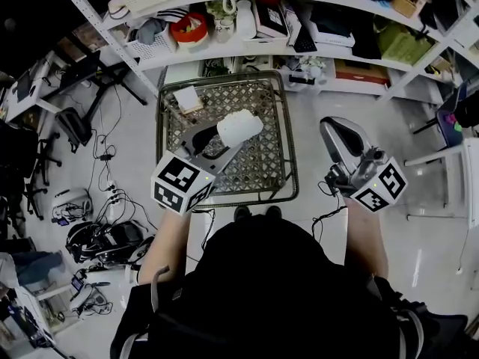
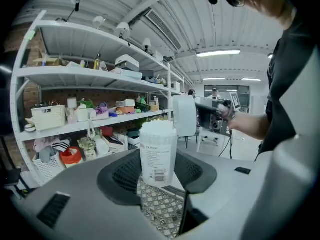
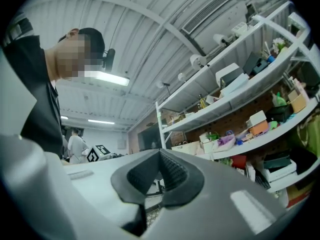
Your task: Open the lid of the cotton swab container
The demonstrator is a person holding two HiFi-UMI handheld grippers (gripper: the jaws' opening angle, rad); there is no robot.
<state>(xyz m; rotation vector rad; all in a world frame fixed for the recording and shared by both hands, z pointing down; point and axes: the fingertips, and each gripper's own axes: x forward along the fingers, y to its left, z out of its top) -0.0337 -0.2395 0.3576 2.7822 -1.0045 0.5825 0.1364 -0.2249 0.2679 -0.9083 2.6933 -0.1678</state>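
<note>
The cotton swab container (image 2: 159,156) looks like a light, thin-walled plastic tub, smooth, probably slippery and easy to squash, so it is best gripped low on the body with the top left free. Its hinged lid (image 2: 185,115) stands up beside the exposed swabs and seems already open. The left claw (image 2: 160,173) pinches the container's lower body, above the wire-mesh tabletop (image 1: 262,159). Well to the container's right, the right claw (image 3: 159,174) is pressed together and empty.

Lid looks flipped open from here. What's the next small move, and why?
Probably lower the left tool and set the cotton swab container upright on the mesh table. Its lid already stands open beside the exposed swabs, and the right tool is shut, empty and off to the side, so nothing seems left to pull.
</note>
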